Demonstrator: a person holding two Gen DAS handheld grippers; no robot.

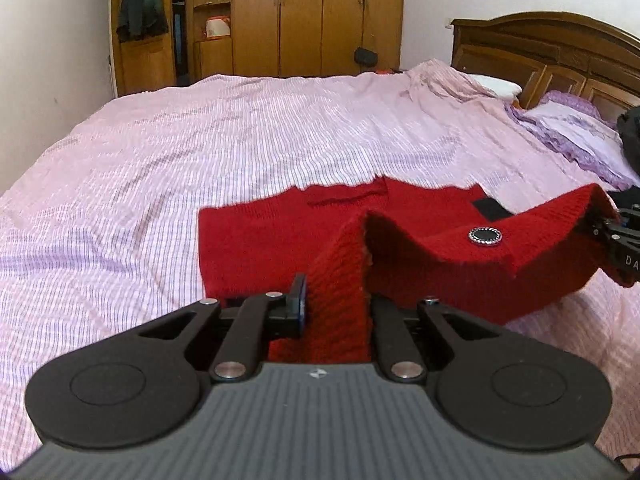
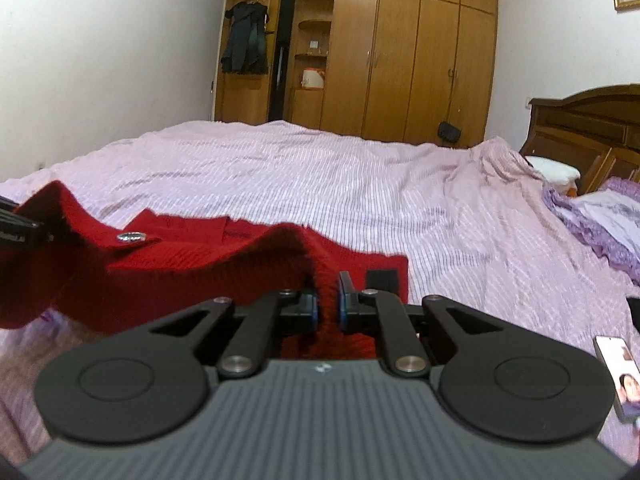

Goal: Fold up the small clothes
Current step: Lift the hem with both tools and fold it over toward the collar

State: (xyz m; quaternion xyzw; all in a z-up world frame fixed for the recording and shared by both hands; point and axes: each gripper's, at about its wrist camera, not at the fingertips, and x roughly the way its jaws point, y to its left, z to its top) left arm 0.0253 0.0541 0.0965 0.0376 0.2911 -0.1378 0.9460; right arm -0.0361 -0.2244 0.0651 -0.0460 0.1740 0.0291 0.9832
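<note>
A small red knit garment [image 1: 280,236] with a round black button [image 1: 485,236] lies partly flat on the pink striped bedspread [image 1: 200,140]. My left gripper [image 1: 336,304] is shut on one lifted corner of its near edge. My right gripper [image 2: 327,304] is shut on the other corner; it shows at the right edge of the left wrist view [image 1: 616,236]. The near edge hangs raised between the two grippers, above the flat part [image 2: 360,258]. The button also shows in the right wrist view [image 2: 132,237].
Purple pillows [image 1: 576,136] and a wooden headboard [image 1: 560,52] are to the right. A wooden wardrobe [image 2: 400,60] stands beyond the bed. A phone [image 2: 618,376] lies on the bed at my right. A dark object [image 1: 630,136] sits by the pillows.
</note>
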